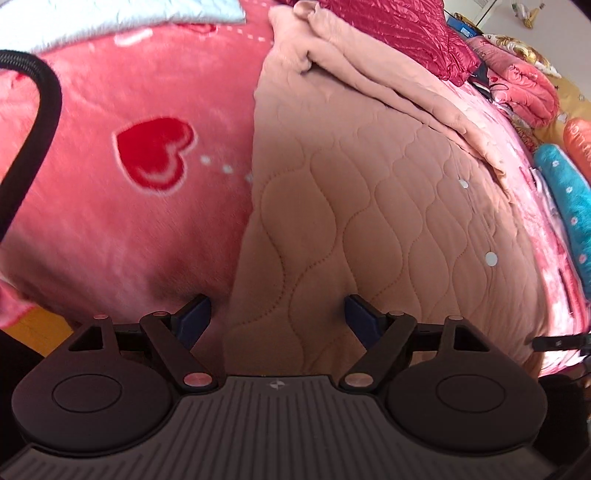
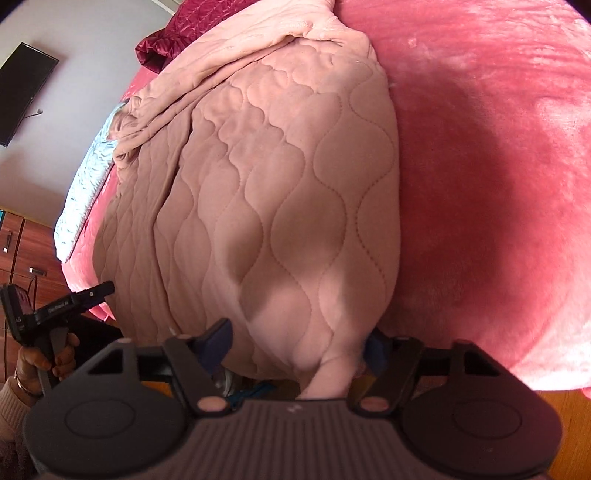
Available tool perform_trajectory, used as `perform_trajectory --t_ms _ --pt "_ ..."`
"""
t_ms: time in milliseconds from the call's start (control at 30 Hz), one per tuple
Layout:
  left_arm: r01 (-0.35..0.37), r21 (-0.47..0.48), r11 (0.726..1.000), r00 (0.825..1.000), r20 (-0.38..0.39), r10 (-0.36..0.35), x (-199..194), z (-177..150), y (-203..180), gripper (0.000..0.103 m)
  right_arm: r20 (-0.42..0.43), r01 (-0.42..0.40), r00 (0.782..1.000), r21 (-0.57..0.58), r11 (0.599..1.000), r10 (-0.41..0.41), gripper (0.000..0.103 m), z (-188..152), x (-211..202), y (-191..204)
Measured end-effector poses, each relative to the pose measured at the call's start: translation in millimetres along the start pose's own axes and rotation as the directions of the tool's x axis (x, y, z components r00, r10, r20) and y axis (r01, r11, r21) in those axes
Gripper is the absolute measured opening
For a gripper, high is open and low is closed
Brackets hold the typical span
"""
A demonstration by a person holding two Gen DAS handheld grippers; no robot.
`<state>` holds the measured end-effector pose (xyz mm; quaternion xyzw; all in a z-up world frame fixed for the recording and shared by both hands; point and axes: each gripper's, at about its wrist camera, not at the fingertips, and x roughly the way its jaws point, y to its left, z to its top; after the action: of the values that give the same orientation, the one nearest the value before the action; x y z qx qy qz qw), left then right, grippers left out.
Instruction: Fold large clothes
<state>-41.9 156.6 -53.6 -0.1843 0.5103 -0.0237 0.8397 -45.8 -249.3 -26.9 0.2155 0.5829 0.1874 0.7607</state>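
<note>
Nearest in the left wrist view: black left gripper (image 1: pixel 277 314), blue-padded jaws standing wide apart, nothing pinched. Beyond and between the jaws: near edge of a dusty-pink quilted garment with wavy stitching (image 1: pixel 369 192), spread on a bed under a pink plush blanket with red hearts (image 1: pixel 110 177). On the garment's far end, a bunched fold of the same cloth. Behind the garment, a crumpled crimson satin quilt (image 1: pixel 399 33). Right of the garment, at the bed's edge, a teal dotted roll (image 1: pixel 565 192). Left of the garment, a black ribbed hose (image 1: pixel 40 122) arching in from the frame's edge, plus a red heart motif on the blanket.

Nearest in the right wrist view: black right gripper (image 2: pixel 299 345), jaws part-closed around a raised hump at the garment's (image 2: pixel 280 192) near hem; cloth lying between the pads, right pad half buried in it, yet cannot tell whether the pads truly press. Right of the garment, bare pink blanket (image 2: pixel 498 166). Left of the garment, the other gripper (image 2: pixel 107 288) held in a hand (image 2: pixel 44 358), low by the bed's edge. Further left of the garment, a dark wall-mounted screen (image 2: pixel 26 88) and brown wooden drawers (image 2: pixel 29 251).
</note>
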Motion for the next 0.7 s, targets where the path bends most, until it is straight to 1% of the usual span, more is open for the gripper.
perform_trajectory --t_ms 67,100,167,200,233,300,367,433,467,500,533,567,633,667,700 --pt "0.021 -0.005 1.000 0.999 -0.028 -0.021 4.8 -1.3 0.8 0.096 -0.010 0.000 1.000 -0.016 1.000 0.000 0.058 0.6 -1.2 -0.2" --pt "0.028 0.003 1.000 0.999 -0.041 -0.028 6.6 -2.2 -1.1 0.093 -0.015 -0.001 1.000 -0.028 1.000 0.000 0.057 0.9 -0.7 1.3" --pt "0.025 0.036 0.999 0.999 -0.049 -0.023 8.9 -3.8 -5.6 0.092 -0.024 0.001 1.000 -0.052 0.999 -0.003 0.057 0.4 -0.3 3.4" --pt "0.026 0.046 0.999 0.998 -0.050 -0.024 9.5 -4.3 -6.9 0.092 -0.028 0.002 1.000 -0.056 0.998 -0.003 0.057 0.3 -0.3 3.8" --pt "0.029 0.051 0.998 0.998 -0.053 -0.027 10.6 -5.0 -7.3 0.093 -0.032 -0.002 0.999 -0.057 0.998 0.000 0.057 0.3 -0.9 3.6" --pt "0.038 0.057 0.998 0.997 -0.062 -0.034 14.9 -5.5 -9.1 0.097 -0.044 -0.015 0.999 -0.042 0.999 0.013 0.062 0.9 -0.2 -0.5" --pt "0.039 0.072 0.997 0.997 -0.067 -0.034 19.0 -4.0 -11.3 0.099 -0.058 -0.014 0.998 -0.029 0.999 0.012 0.064 1.9 2.4 -1.5" --pt "0.037 0.090 0.995 0.997 -0.072 -0.031 22.1 -1.3 -17.1 0.097 -0.067 -0.012 0.998 -0.035 0.999 0.009 0.065 2.8 4.0 -0.3" --pt "0.034 0.096 0.995 0.997 -0.072 -0.028 22.0 -1.3 -18.0 0.094 -0.070 -0.003 0.998 -0.039 0.999 0.000 0.061 3.2 4.6 0.5" --pt "0.036 0.098 0.995 0.997 -0.073 -0.028 22.2 -0.8 -19.9 0.086 -0.068 0.014 0.998 -0.052 0.999 -0.017 0.052 3.3 5.0 2.7" --pt "0.039 0.096 0.995 0.997 -0.077 -0.031 21.8 -0.3 -21.0 0.077 -0.067 0.031 0.997 -0.070 0.997 -0.036 0.049 3.4 5.4 5.3" --pt "0.042 0.093 0.995 0.996 -0.084 -0.034 21.5 1.2 -19.8 0.071 -0.066 0.037 0.997 -0.084 0.996 -0.042 0.047 3.4 5.4 7.8" --pt "0.048 0.098 0.994 0.994 -0.098 -0.038 19.9 3.5 -27.1 0.042 -0.057 0.052 0.997 -0.110 0.993 -0.058 0.040 2.6 3.6 11.5" --pt "0.057 0.108 0.993 0.994 -0.100 -0.047 18.2 3.8 -29.0 0.036 -0.050 0.062 0.996 -0.121 0.991 -0.068 0.033 1.9 2.3 13.5" --pt "0.063 0.120 0.991 0.994 -0.100 -0.051 15.0 4.6 -30.3 0.028 -0.041 0.067 0.996 -0.129 0.989 -0.073 0.027 1.1 0.5 14.3"
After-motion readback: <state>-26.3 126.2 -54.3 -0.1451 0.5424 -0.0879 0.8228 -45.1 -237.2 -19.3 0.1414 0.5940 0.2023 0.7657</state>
